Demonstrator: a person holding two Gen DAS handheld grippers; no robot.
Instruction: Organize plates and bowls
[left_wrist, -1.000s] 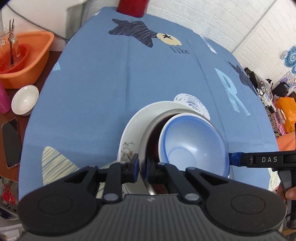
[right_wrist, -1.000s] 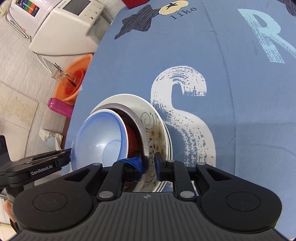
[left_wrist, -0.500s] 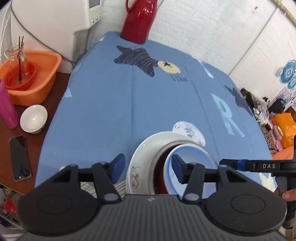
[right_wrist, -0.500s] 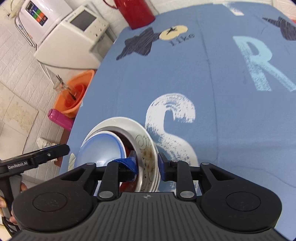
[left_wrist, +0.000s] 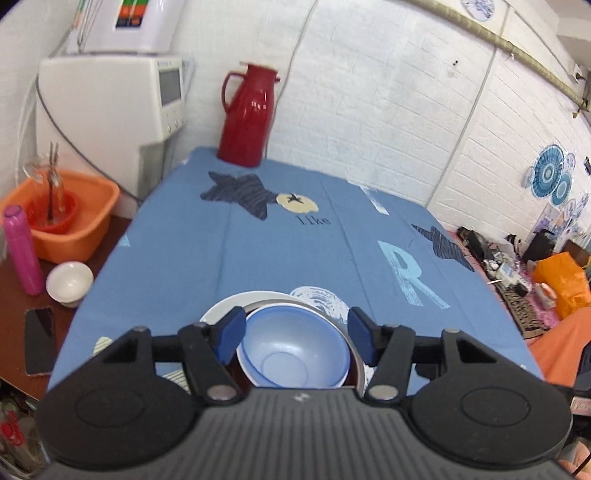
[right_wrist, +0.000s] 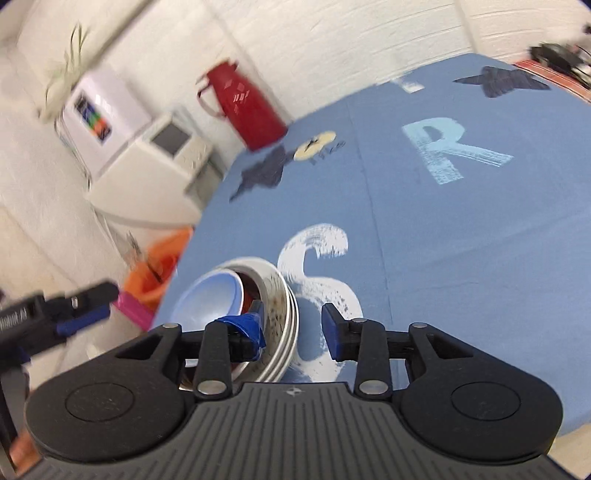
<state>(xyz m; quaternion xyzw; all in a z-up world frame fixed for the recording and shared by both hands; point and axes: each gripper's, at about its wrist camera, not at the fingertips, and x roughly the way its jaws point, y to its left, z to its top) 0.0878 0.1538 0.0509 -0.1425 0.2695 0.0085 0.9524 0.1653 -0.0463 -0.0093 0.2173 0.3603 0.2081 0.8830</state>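
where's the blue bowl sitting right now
The blue bowl sits nested in a metal bowl on stacked white plates, on the near part of the blue tablecloth beside the white S print, between the open left gripper fingers.

"Like", "R" on the blue tablecloth (left_wrist: 295, 251)

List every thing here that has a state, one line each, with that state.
left gripper: open, holding nothing
right gripper: open, holding nothing
blue bowl: upright, nested in the metal bowl
metal bowl: upright, on the plates
plates: stacked on the tablecloth
red jug: upright, lid on
small white bowl: upright, empty
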